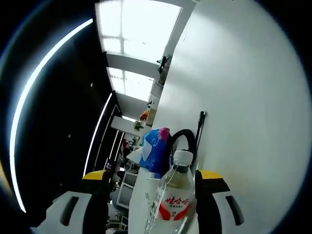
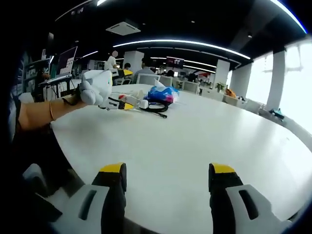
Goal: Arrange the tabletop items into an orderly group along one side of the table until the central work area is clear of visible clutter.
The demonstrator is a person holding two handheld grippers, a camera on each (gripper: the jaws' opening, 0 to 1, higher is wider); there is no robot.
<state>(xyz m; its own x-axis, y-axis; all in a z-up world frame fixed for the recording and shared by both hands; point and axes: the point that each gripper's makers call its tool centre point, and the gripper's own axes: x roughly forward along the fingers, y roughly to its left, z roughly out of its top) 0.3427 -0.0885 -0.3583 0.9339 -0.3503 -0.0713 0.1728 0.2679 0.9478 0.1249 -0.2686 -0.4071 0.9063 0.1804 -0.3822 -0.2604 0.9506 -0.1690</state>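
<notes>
A clear water bottle (image 1: 174, 200) with a red label stands between my left gripper's (image 1: 152, 178) yellow-tipped jaws, close to the right-hand jaw; the jaws are spread wider than the bottle. This view is rolled, so the white table (image 1: 243, 97) rises along its right side. Beyond the bottle's cap lie a blue plastic bag (image 1: 156, 151) and a black cable loop (image 1: 183, 139). In the right gripper view a gloved hand (image 2: 95, 87) holds the left gripper at the table's far left, by the bottle (image 2: 129, 101), the bag (image 2: 163, 94) and the cable (image 2: 155, 109). My right gripper (image 2: 165, 175) is open over bare table (image 2: 195, 141).
A thin black object (image 1: 201, 126) lies on the table past the cable. Several people (image 2: 113, 61) and desks with a monitor (image 2: 66, 61) stand behind the far edge. Windows and pillars line the right side of the room.
</notes>
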